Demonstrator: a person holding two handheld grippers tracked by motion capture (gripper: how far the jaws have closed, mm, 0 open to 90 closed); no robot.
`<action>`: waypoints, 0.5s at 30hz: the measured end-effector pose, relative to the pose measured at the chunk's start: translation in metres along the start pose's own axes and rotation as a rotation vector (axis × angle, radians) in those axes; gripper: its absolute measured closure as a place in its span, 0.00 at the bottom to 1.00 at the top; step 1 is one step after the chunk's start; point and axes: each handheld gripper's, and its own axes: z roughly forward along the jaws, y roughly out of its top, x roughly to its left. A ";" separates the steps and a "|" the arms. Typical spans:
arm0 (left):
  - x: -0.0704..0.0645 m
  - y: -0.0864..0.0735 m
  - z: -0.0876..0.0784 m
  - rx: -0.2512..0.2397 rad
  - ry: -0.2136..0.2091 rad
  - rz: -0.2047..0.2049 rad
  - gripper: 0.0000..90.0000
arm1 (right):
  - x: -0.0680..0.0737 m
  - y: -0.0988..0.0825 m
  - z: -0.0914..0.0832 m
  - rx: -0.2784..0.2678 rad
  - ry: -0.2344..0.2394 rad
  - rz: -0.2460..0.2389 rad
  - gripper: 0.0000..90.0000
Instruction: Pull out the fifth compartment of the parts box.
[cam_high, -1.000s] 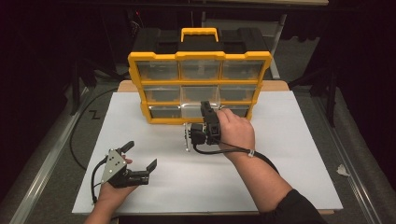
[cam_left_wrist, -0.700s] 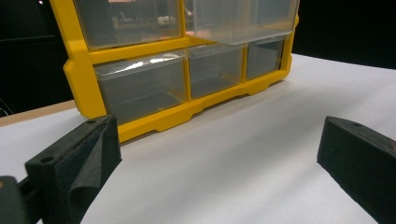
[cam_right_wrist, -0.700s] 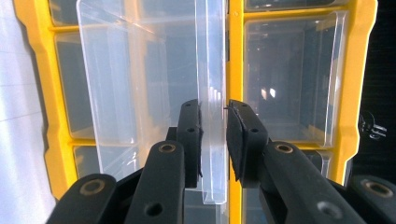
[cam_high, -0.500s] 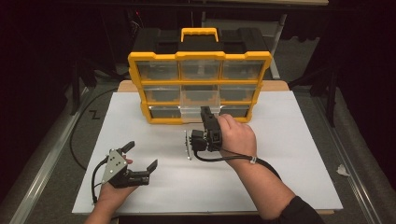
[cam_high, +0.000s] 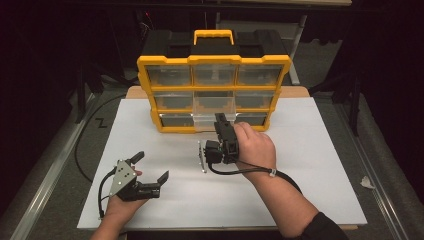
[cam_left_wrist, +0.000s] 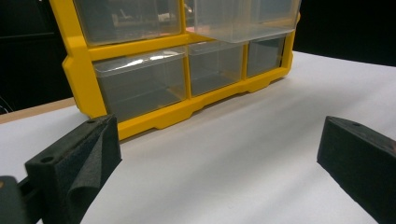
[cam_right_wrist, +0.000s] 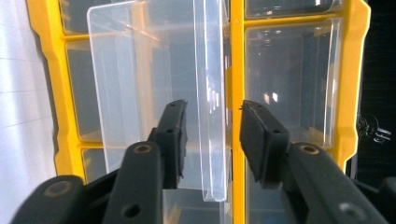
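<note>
So the bench (cam_high: 310, 165) is covered with a white sheet, and a big yellow and black organizer (cam_high: 214, 80) with a yellow handle is standing upright at the far middle of it, showing three rows of clear drawers. One clear drawer (cam_high: 212, 111) in the middle column is sticking out toward the person, well past the ones beside it.

The right hand (cam_high: 255, 147) is holding the right claw (cam_high: 219, 122) up at that pulled-out drawer. In the right gripper view the jaws are sitting apart on either side of the drawer's front lip (cam_right_wrist: 211, 112), with a gap showing on both sides, so it's open around it and not pinching.

The left claw (cam_high: 150, 167) is resting low on the sheet near the front left, well away from the organizer, in the left hand (cam_high: 120, 202). Its jaws are spread wide with nothing between them; the left gripper view is just looking across bare sheet at the organizer's bottom row.
</note>
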 end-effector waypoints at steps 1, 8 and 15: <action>0.000 0.000 0.000 0.000 0.001 0.000 0.00 | 0.000 0.000 -0.003 0.001 0.004 0.003 0.67; 0.000 -0.001 0.001 0.010 0.014 -0.008 0.00 | 0.004 -0.009 -0.015 -0.015 0.016 -0.001 0.54; 0.001 -0.001 0.001 0.014 0.023 -0.013 0.00 | 0.017 -0.020 -0.022 -0.022 0.037 -0.009 0.49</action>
